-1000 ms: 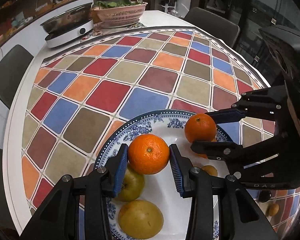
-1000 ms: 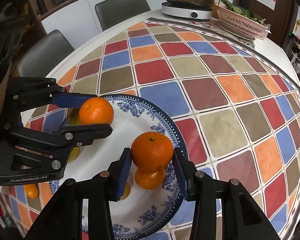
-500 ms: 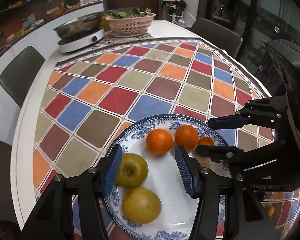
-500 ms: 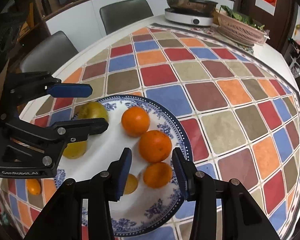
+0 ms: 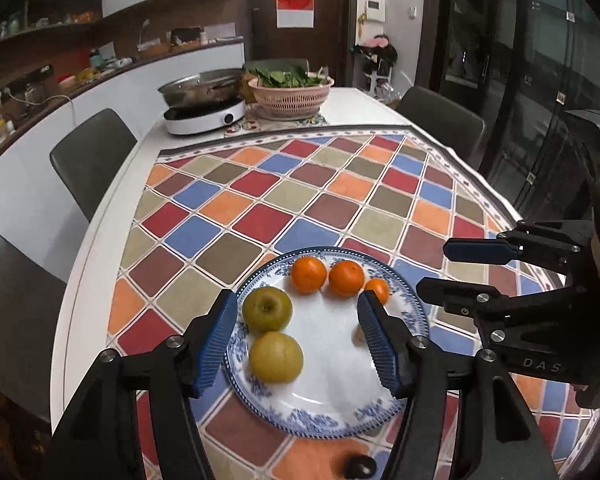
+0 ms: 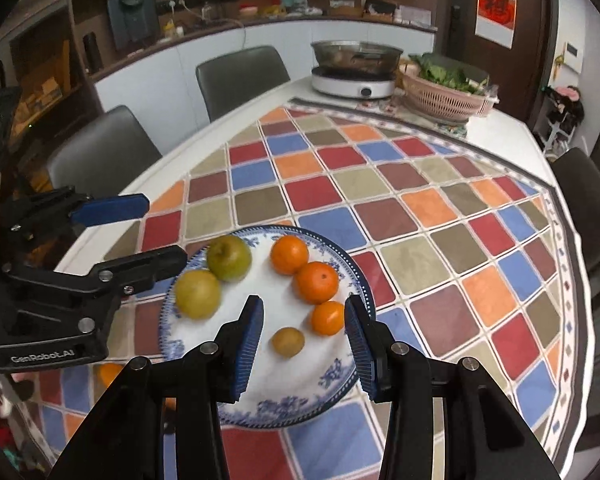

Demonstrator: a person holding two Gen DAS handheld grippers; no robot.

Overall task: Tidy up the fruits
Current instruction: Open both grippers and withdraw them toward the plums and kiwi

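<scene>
A blue-and-white plate [image 5: 324, 420] [image 6: 296, 408] sits on the chequered tablecloth. On it lie two green-yellow apples [image 5: 267, 308] [image 6: 229, 258], three oranges [image 5: 309, 275] [image 6: 289, 255] and a small brownish fruit [image 6: 287, 341]. My left gripper [image 5: 296, 340] is open and empty above the plate's near side; it also shows at the left of the right wrist view [image 6: 140, 232]. My right gripper [image 6: 302, 344] is open and empty above the plate; it also shows at the right of the left wrist view [image 5: 452, 270].
A hot pot on a white cooker [image 5: 204, 100] and a pink basket of greens [image 5: 291, 90] stand at the table's far end. Dark chairs [image 5: 88, 156] line the sides. Another orange [image 6: 110, 374] lies on the cloth beside the plate, under my left gripper.
Both grippers let go of their oranges onto the plate, opened wider, and pulled back and up away from the plate.
</scene>
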